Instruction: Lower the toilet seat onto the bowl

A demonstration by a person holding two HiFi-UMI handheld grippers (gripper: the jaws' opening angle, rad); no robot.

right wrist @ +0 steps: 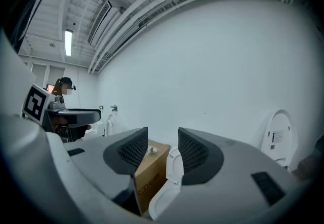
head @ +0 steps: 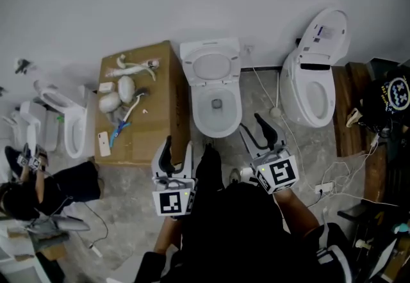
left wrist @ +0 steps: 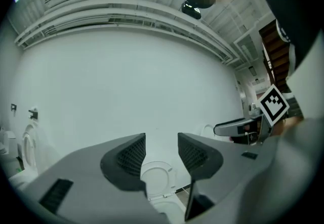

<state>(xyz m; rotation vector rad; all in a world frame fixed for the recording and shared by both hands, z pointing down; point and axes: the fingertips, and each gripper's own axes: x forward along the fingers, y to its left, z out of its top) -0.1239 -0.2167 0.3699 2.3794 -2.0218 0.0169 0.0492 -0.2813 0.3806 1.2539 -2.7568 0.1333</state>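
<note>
The white toilet stands against the wall with its seat [head: 211, 65] raised upright above the bowl [head: 216, 109]. My left gripper [head: 179, 142] hovers in front of the bowl's left side, jaws open and empty. My right gripper [head: 250, 123] is just right of the bowl's front, also open with nothing between its fingers. In the left gripper view the raised seat [left wrist: 158, 177] shows low between the open jaws of that gripper [left wrist: 162, 154]. In the right gripper view the upright seat [right wrist: 174, 164] appears edge-on between that gripper's [right wrist: 163, 152] jaws, well beyond them.
A cardboard box [head: 138, 105] with tools and cloths on top stands close to the toilet's left. A second toilet [head: 314, 77] with its lid up is at the right, another [head: 64, 121] at far left. A seated person [head: 38, 185] and floor cables [head: 333, 179] lie nearby.
</note>
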